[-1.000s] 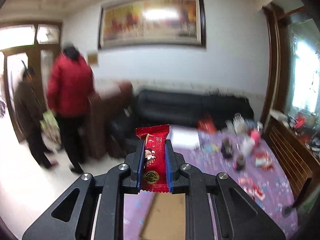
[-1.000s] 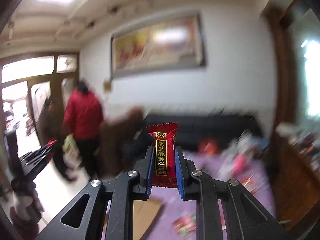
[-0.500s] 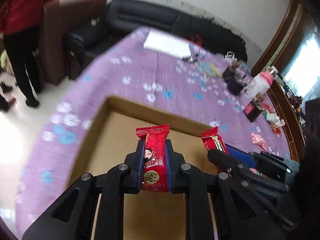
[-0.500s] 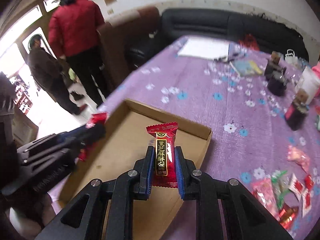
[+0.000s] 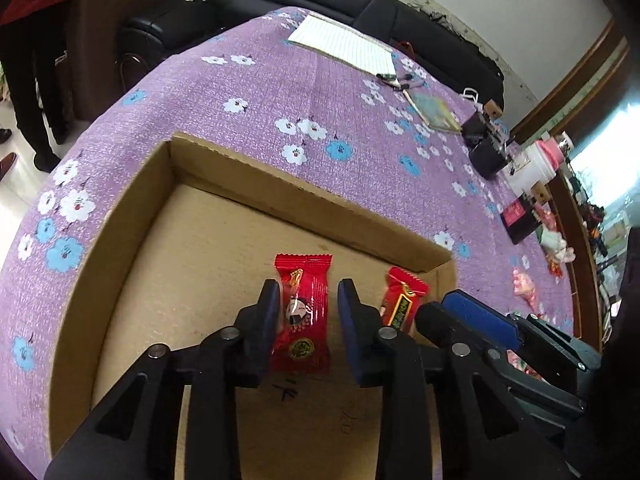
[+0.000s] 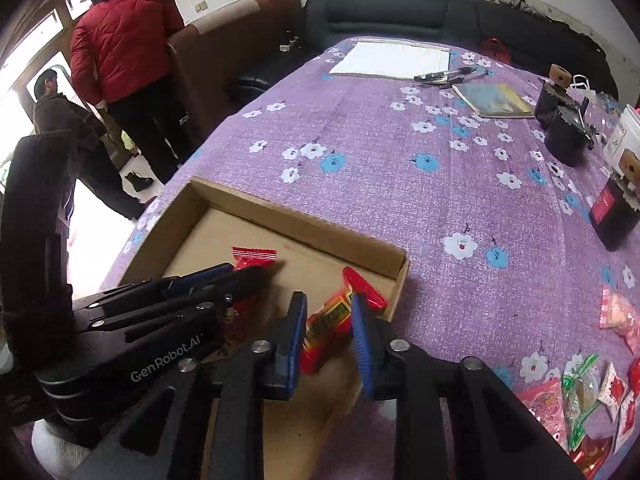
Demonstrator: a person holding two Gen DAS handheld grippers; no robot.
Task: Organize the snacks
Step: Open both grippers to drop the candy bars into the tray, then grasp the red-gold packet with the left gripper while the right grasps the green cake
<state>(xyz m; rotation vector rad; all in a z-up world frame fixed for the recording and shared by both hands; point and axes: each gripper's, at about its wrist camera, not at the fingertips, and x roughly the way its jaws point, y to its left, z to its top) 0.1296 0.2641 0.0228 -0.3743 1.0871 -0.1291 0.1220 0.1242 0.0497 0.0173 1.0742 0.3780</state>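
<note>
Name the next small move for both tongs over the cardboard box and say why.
Probably lift both tongs straight up. The left tongs and right tongs have just been opening, and each red snack lies loose between the pads inside the cardboard box.

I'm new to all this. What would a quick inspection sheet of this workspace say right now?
Surface: purple flowered tablecloth, with a shallow cardboard tray near its edge.
Job's things: two red snack packets over the tray floor, one between the left gripper fingers, one tilted between the right gripper fingers; loose snacks on the cloth.
Clutter: notepad, pens, booklet, dark jars.
Grippers: both have just been opening; gaps show beside each packet.
Cables: nothing seen.
Surroundings: black sofa; two people standing by the doorway.
</note>
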